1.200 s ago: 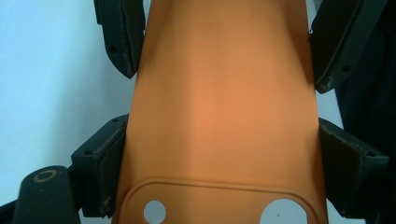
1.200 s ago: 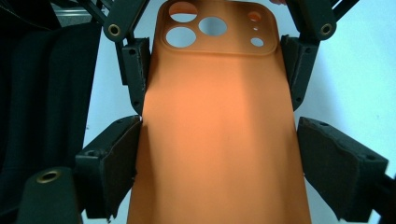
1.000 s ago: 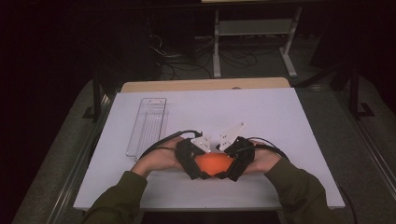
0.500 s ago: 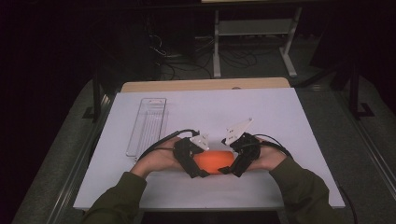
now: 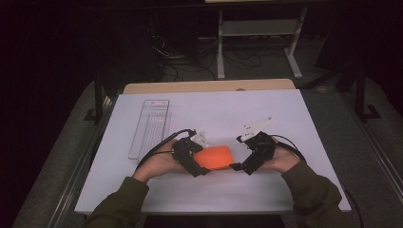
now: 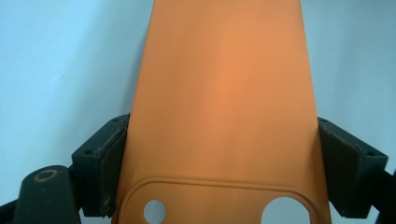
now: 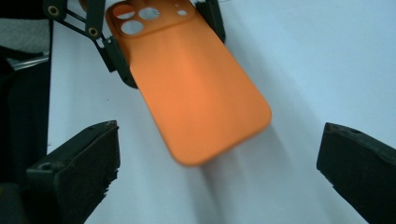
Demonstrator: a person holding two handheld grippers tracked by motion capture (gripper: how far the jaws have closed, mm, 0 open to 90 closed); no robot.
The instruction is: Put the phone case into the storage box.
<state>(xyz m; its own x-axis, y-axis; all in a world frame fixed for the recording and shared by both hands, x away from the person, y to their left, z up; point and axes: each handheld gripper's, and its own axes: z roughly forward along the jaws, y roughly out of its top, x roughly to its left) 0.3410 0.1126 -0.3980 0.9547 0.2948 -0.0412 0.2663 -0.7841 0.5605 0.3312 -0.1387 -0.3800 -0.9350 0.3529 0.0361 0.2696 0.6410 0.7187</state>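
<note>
Two forearms in olive sleeves enter from the near edge of the white surface (image 5: 304, 118), each hand carrying one tool. One orange phone case (image 5: 215, 157) lies between the two tools, above the surface.

Left tool (image 5: 202, 164): its two jaws are set wide and closed on the camera-cutout end of the case, one pad pressed against each long edge. In the left gripper view the case (image 6: 224, 93) runs straight ahead from between the pads (image 6: 109, 163), with two round openings of the camera panel visible at the bottom. One black cable trails from this tool back past the hand.

Right tool (image 5: 240, 166): its two jaws stand wide apart and hold nothing. In the right gripper view the rounded free end of the case (image 7: 196, 88) hangs ahead of and between the two fingertips (image 7: 88, 154), clear of both, blurred at its near corner; four cutouts show at its far end, where the left tool (image 7: 154, 28) grips it. One grey three-cornered plate sits on top of each tool.

Beyond the left tool and to its outer side, well apart from it, lies one clear plastic tray (image 5: 149, 128), long and narrow, flat on the surface. Past the far edge of the surface one strip of wooden board (image 5: 209, 86) shows.
</note>
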